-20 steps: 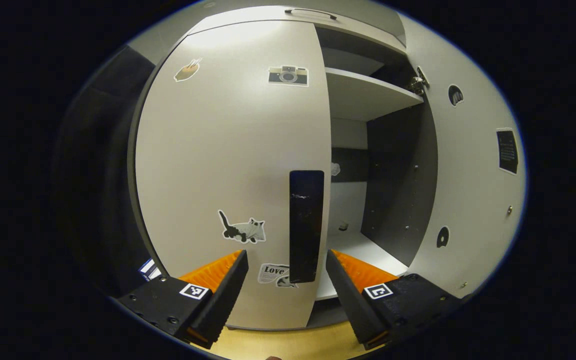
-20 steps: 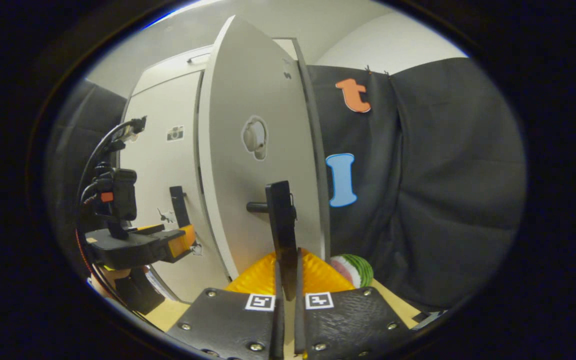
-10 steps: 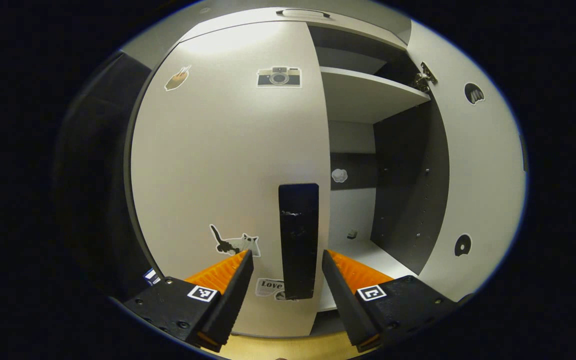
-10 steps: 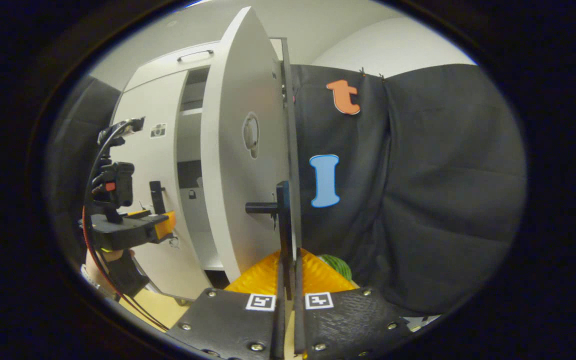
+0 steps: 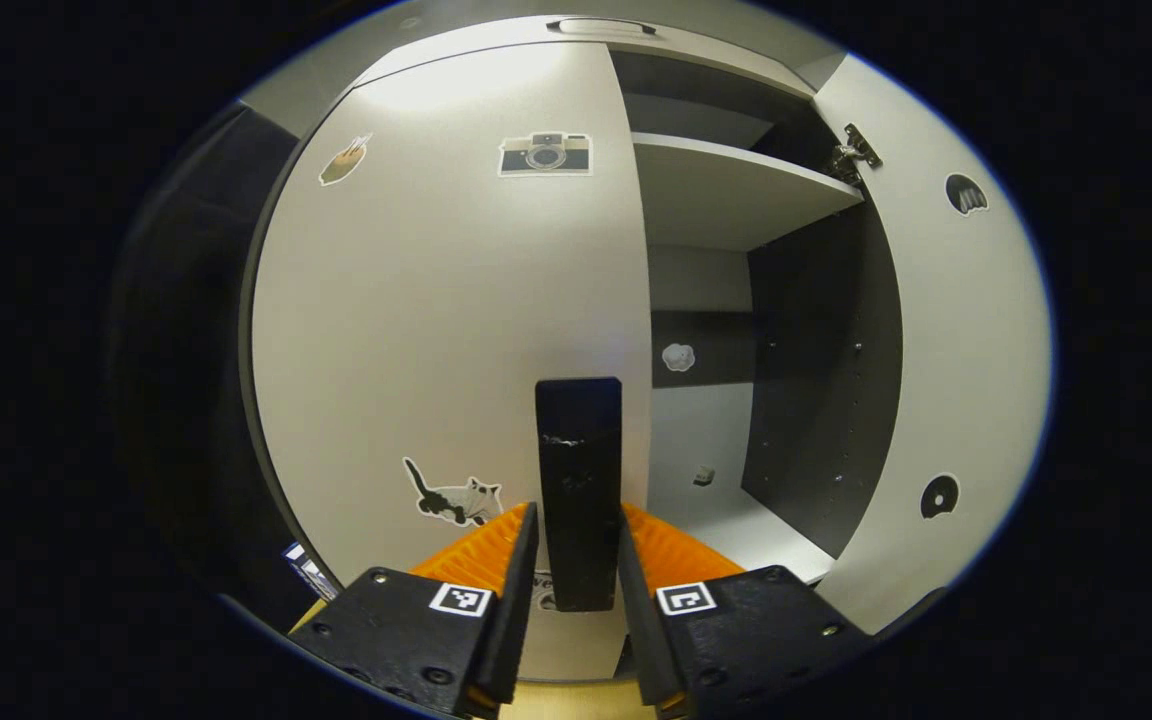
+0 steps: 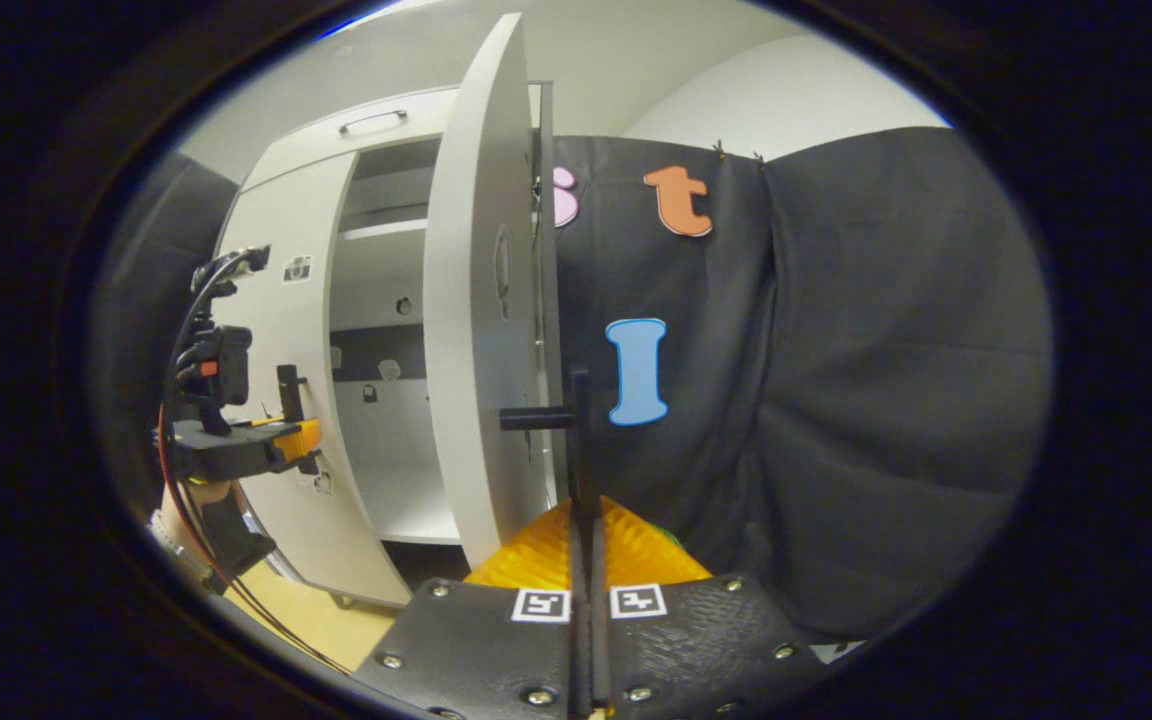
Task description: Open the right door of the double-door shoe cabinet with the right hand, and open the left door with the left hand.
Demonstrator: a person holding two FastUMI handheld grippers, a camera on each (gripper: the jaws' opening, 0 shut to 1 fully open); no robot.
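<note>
Right door (image 6: 476,300) swung wider | left hand-held gripper (image 5: 576,560) closed around flat bar handle (image 5: 579,480) | right hand-held gripper (image 6: 584,560) clamped on handle (image 6: 576,440)

The shoe cabinet's white left door (image 5: 456,330) filled the left gripper view's centre-left, closed, its upright black handle (image 5: 579,490) at lower centre. The white right door (image 6: 481,300) stood swung wide open, edge-on at the right gripper view's centre.

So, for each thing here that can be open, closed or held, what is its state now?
Right door: swung wide open.
Left door: closed.
Right door's handle: clamped in the right tool.
Left door's handle: between the left tool's fingers, grip unclear.
</note>
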